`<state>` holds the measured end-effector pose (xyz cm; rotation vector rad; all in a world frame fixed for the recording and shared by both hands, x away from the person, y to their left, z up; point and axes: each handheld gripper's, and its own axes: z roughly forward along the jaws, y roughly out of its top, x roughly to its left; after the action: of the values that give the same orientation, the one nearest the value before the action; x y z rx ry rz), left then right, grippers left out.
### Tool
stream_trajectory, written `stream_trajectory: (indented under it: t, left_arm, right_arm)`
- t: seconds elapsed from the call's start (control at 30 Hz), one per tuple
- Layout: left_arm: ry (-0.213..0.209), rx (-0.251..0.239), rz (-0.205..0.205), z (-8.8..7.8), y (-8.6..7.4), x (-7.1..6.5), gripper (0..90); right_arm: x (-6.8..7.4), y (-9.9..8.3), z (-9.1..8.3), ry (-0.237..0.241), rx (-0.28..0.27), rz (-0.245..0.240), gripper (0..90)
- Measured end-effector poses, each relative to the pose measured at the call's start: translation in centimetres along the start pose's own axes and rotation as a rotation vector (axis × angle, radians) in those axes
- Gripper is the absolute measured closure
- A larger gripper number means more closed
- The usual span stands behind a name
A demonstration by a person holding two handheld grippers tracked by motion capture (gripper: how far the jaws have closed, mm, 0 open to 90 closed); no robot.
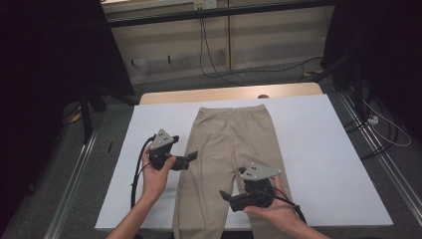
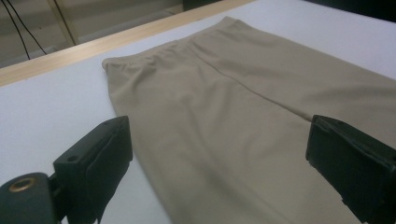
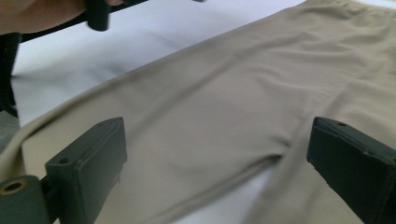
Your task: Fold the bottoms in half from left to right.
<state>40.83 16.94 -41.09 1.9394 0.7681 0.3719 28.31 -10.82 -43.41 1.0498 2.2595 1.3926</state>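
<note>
On the white table point(image 1: 318, 149) your beige trousers point(image 1: 234, 144) lie flat, waistband at the far edge, left gripper point(image 1: 191, 157) spread wide over the left leg's outer edge (nothing gripped), right gripper point(image 1: 226, 195) released too, crotch seam between its jaws.

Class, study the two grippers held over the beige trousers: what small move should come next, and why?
Probably lower the left gripper onto the outer edge of the trousers and close it. Both grippers are open and hold nothing; the left one's jaws straddle that edge, while the right gripper hovers near the crotch. The trousers lie flat on the white table.
</note>
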Motion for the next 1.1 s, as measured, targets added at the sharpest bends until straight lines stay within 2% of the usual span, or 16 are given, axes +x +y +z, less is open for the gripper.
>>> stream_trajectory:
  t: [0.17, 0.2, 0.27, 0.3, 0.4, 0.47, 0.5, 0.6, 0.67, 0.7, 0.77, 0.83, 0.9, 1.0, 1.07, 1.1]
  left_arm:
    - [-0.003, -0.03, -0.067, 0.7, 0.2, 1.0, 8.2]
    - [0.009, -0.033, -0.083, 0.8, 0.2, 1.3, 8.2]
    - [0.027, -0.034, -0.074, 1.1, 0.4, 1.8, 8.2]
    - [0.032, -0.013, -0.074, 1.5, 0.5, 2.5, 8.2]
    - [0.048, -0.018, -0.079, 2.0, 0.7, 2.9, 8.3]
    - [0.054, -0.003, -0.085, 2.8, 1.1, 3.5, 8.6]
    - [0.073, -0.003, -0.08, 3.0, 1.2, 3.5, 8.6]
    - [0.075, 0.001, -0.069, 3.8, 1.5, 3.9, 9.3]
    - [0.097, 0.022, -0.066, 4.8, 1.8, 4.3, 11.0]
    - [0.097, 0.022, -0.066, 4.8, 1.8, 4.3, 11.3]
    - [0.097, 0.047, -0.058, 5.8, 1.8, 4.3, 11.3]
    - [0.096, 0.049, -0.062, 6.3, 1.8, 4.4, 11.3]
    - [0.098, 0.055, -0.045, 6.7, 1.7, 4.5, 12.7]
    - [0.107, 0.05, -0.035, 7.1, 1.8, 4.7, 13.2]
    - [0.139, 0.056, -0.019, 7.3, 2.0, 5.0, 13.3]
    - [0.151, 0.047, -0.036, 7.5, 2.1, 5.3, 16.0]
  right_arm:
    - [0.3, 1.0, 1.7, 0.024, 0.028, -0.017, 7.5]
    - [0.3, 1.0, 1.7, 0.024, 0.028, -0.017, 7.5]
    - [0.3, 1.6, 2.9, 0.074, 0.053, -0.023, 11.5]
    - [0.3, 1.7, 3.4, 0.076, 0.063, -0.031, 14.0]
    - [0.6, 2.0, 4.2, 0.078, 0.074, -0.049, 15.8]
    - [1.2, 2.4, 5.2, 0.085, 0.106, -0.078, 18.0]
    - [1.5, 2.5, 5.6, 0.093, 0.122, -0.086, 18.1]
    - [2.4, 3.1, 6.5, 0.134, 0.172, -0.077, 21.5]
    - [3.1, 3.4, 7.0, 0.151, 0.183, -0.102, 24.4]
    - [3.1, 3.4, 7.0, 0.151, 0.183, -0.102, 24.4]
    - [4.2, 3.8, 7.7, 0.159, 0.199, -0.117, 29.1]
    - [4.9, 4.0, 8.3, 0.171, 0.222, -0.116, 31.2]
    - [5.5, 4.3, 9.1, 0.18, 0.238, -0.113, 34.4]
    - [6.5, 4.4, 10.2, 0.17, 0.24, -0.134, 36.6]
    - [6.9, 4.4, 10.5, 0.177, 0.243, -0.145, 36.4]
    - [7.8, 4.3, 11.0, 0.189, 0.238, -0.149, 40.0]
